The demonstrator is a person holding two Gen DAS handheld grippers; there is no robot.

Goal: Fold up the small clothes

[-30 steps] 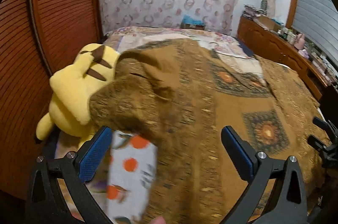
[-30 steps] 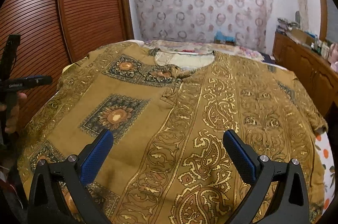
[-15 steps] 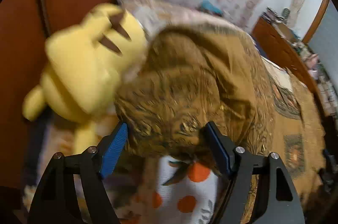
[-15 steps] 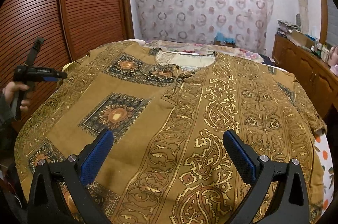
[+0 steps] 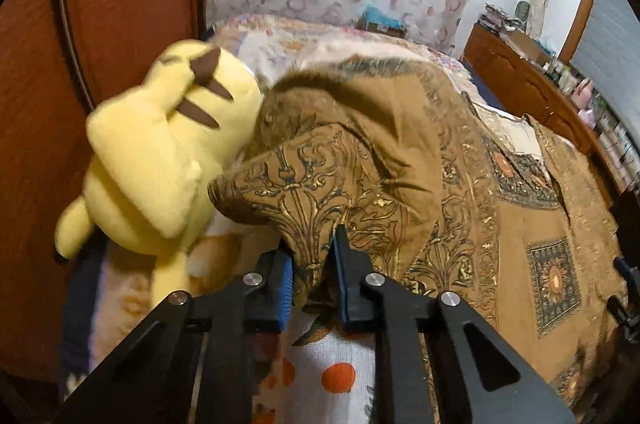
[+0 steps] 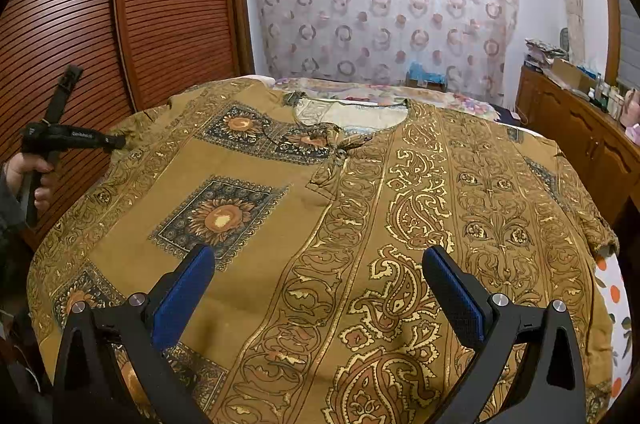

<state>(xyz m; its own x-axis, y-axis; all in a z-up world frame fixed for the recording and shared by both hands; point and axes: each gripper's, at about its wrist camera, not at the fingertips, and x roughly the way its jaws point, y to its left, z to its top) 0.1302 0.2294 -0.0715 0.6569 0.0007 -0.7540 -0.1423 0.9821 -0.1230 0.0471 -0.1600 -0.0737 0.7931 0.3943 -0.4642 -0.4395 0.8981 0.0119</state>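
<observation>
A brown shirt (image 6: pixel 320 224) with gold paisley and sunflower squares lies spread face up on the bed, collar at the far side. In the left wrist view its sleeve (image 5: pixel 304 184) is bunched up beside a plush toy. My left gripper (image 5: pixel 312 244) has its jaws closing on the sleeve's edge, with the fabric pinched between the blue pads (image 5: pixel 286 280). From the right wrist view that left gripper (image 6: pixel 116 143) shows at the shirt's left edge, held by a hand (image 6: pixel 32 172). My right gripper (image 6: pixel 316 256) hovers open over the shirt's lower middle, with nothing between its fingers.
A yellow plush toy (image 5: pixel 160 152) lies against the sleeve on the bed's left side. A white sheet with orange dots (image 5: pixel 332 364) shows under the shirt. A slatted wooden wardrobe (image 6: pixel 80 24) stands left, a cluttered wooden cabinet (image 6: pixel 580 136) right, a curtain (image 6: pixel 380 4) behind.
My left gripper moved in toward the bunched sleeve and its jaws went from wide open to pinching the fabric. The right gripper and the spread shirt stayed put.
</observation>
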